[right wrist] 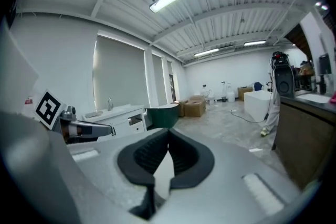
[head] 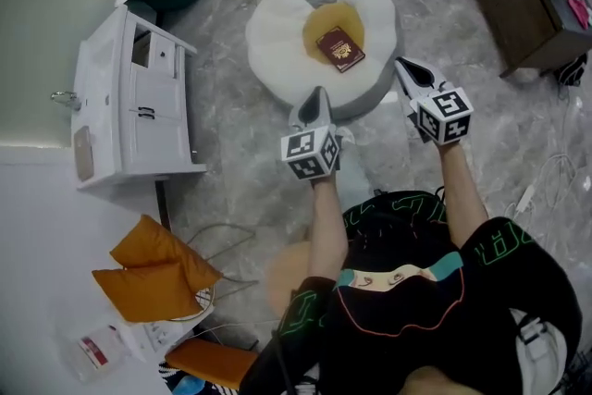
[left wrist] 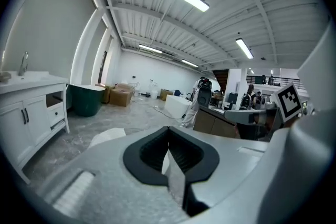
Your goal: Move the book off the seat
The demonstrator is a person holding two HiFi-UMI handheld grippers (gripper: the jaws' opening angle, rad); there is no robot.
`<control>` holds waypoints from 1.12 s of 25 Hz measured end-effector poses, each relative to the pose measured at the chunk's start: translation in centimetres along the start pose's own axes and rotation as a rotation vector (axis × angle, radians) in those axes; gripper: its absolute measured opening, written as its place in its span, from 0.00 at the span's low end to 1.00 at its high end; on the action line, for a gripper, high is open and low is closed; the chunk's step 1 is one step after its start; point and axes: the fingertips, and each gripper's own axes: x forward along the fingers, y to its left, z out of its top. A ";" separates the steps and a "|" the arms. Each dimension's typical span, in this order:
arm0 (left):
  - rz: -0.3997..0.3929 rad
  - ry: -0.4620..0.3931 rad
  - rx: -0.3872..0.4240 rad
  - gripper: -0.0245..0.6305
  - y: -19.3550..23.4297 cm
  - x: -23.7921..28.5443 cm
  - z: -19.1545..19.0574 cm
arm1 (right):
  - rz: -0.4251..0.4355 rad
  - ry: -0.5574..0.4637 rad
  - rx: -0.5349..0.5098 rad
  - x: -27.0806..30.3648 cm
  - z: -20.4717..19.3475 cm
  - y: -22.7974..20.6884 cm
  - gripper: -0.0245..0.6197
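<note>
A small dark red book (head: 340, 49) with a gold emblem on its smooth cover is seen lying flat on the yellow centre of a round, padded white seat (head: 277, 32), set on a grey marbled floor (head: 231, 162). The left gripper (head: 316, 97) and right gripper (head: 404, 66) are held closed on nothing, near the seat's edge.

Dark red book (head: 340, 48) with a gold crest, ahead of both grippers. Seat (head: 273, 46) has a white rim, yellow middle and a grey wedge at the far edge. Left gripper (head: 317, 95) and right gripper (head: 405, 67) are pale grey with black pads (left wrist: 142, 157), their cubes (head: 311, 153) black-and-white squares. Grey marbled floor (head: 240, 171). White cabinet (head: 139, 106) left of the left gripper, orange cushions (head: 153, 268) behind.
</note>
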 end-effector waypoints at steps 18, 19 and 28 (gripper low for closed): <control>-0.005 0.185 -0.266 0.05 14.9 17.0 -4.8 | 0.024 0.340 -0.010 22.8 -3.9 -2.4 0.04; -0.003 0.185 -0.277 0.05 15.6 17.7 -4.9 | 0.026 0.353 -0.014 23.7 -3.9 -2.5 0.04; -0.035 0.259 -0.375 0.05 17.6 22.8 -7.5 | 0.013 0.459 -0.031 28.6 -4.4 -4.0 0.04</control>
